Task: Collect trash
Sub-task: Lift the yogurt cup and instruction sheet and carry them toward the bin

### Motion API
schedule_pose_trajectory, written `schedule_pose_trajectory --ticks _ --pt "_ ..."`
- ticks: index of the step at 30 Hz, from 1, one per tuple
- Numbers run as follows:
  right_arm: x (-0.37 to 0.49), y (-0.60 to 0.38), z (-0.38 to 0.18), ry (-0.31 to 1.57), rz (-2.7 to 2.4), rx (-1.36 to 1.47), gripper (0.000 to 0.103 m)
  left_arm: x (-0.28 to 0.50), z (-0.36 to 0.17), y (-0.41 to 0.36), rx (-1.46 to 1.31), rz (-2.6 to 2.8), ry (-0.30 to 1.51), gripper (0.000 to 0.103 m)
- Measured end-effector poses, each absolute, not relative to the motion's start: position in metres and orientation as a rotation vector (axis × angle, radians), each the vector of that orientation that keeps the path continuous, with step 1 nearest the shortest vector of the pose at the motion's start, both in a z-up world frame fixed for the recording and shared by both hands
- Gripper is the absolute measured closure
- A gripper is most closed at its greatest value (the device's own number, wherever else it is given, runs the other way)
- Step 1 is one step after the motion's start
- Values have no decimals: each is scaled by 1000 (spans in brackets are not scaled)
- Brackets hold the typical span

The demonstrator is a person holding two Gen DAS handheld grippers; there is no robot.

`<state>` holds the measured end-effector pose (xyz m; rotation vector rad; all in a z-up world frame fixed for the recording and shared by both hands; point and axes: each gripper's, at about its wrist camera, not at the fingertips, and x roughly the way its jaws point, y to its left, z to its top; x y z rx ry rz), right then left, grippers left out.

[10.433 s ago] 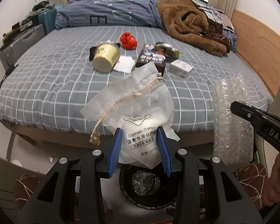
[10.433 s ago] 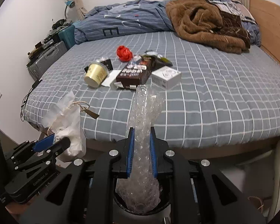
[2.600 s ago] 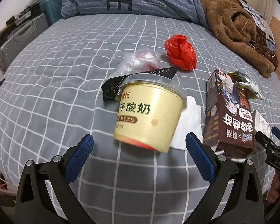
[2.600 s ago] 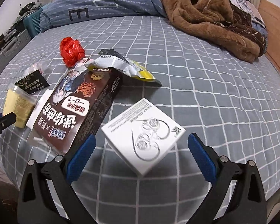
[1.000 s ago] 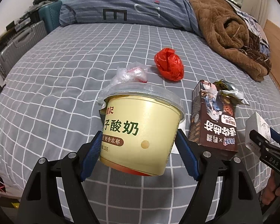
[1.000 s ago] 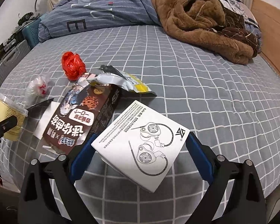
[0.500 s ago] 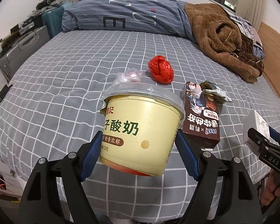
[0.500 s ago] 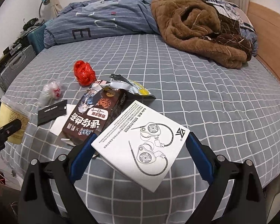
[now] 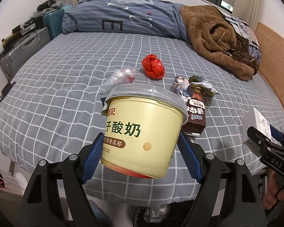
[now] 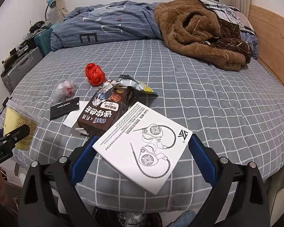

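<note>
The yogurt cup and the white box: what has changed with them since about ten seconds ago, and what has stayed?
The left gripper let go of the cotton bag, the right gripper of the bubble wrap. Now the left is shut on the yogurt cup and the right on the white box, both lifted off the bed and drawn back. The red bag and brown carton stayed.

Checked bed (image 9: 70,79), white walls (image 10: 19,9)
</note>
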<state>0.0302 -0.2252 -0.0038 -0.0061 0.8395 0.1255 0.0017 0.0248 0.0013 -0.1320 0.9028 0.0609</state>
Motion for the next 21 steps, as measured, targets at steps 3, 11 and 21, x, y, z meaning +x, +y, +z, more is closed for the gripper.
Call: schedule_pose_trajectory --ticks 3,11,21 --pt "17 -227 -2 837 129 -3 12 -9 2 20 -131 52 902 27" --pt "-16 -232 3 832 132 0 12 -35 2 6 -123 39 907 27" --pt "-55 -239 -4 842 131 4 12 -67 1 -11 -107 17 909 27"
